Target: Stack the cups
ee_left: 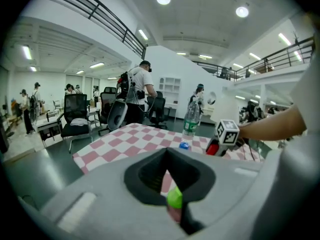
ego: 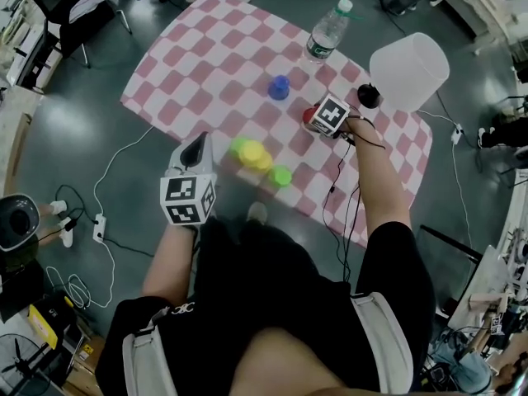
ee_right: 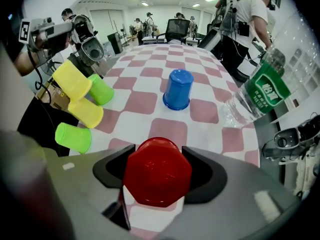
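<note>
A red cup [ee_right: 157, 171] sits upside down between my right gripper's [ee_right: 157, 176] jaws, which are shut on it; from the head view this gripper [ego: 313, 120] and the red cup [ego: 308, 115] are over the table's middle right. A blue cup [ego: 279, 87] [ee_right: 178, 89] stands upside down just beyond. Two yellow cups [ego: 254, 156] [ee_right: 72, 80] and two green cups [ego: 282, 176] [ee_right: 74, 137] lie on their sides near the front edge. My left gripper [ego: 198, 147] [ee_left: 170, 184] is held off the table's front left edge, shut and empty, a green cup [ee_left: 174, 197] showing past it.
The table has a pink-and-white checked cloth [ego: 214, 64]. A water bottle [ego: 328, 31] [ee_right: 255, 91] stands at the far edge and a white lampshade-like tub [ego: 410, 68] at the right. Cables and a power strip [ego: 99, 225] lie on the floor. People and office chairs stand behind.
</note>
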Demonstrator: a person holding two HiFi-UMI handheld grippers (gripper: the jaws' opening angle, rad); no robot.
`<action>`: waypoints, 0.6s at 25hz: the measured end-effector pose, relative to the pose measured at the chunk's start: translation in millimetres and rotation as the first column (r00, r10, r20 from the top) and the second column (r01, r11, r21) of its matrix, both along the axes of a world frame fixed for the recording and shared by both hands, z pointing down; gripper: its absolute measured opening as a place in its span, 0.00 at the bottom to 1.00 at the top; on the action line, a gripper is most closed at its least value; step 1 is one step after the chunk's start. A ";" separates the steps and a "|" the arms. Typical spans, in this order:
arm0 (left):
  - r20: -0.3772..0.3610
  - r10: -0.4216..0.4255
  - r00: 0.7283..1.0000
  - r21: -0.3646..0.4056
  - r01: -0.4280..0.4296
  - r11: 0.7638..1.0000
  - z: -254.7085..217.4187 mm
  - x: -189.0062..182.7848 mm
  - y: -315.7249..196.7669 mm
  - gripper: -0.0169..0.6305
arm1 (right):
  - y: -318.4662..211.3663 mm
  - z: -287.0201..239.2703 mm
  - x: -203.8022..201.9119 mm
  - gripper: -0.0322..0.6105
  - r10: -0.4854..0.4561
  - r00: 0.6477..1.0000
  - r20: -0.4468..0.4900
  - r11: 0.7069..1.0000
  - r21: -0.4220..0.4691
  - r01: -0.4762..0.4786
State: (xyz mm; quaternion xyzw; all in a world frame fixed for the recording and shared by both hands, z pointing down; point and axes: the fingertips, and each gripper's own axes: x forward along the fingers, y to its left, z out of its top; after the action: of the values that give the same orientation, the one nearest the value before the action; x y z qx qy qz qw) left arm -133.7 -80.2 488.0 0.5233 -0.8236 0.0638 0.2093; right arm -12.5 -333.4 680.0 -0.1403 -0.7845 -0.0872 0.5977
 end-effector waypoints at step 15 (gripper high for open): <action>0.030 0.174 0.984 0.094 -0.176 0.980 -32.7 2.4 -14.3 0.02 | 76.3 -94.1 23.5 0.50 -0.065 0.997 0.035 0.995 0.072 0.062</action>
State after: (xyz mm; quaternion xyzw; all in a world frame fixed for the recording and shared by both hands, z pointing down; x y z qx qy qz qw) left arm -131.4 -94.5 455.3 0.6023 -0.7788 0.0477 0.1685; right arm 11.0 -257.1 585.9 -0.1423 -0.7872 -0.1366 0.5842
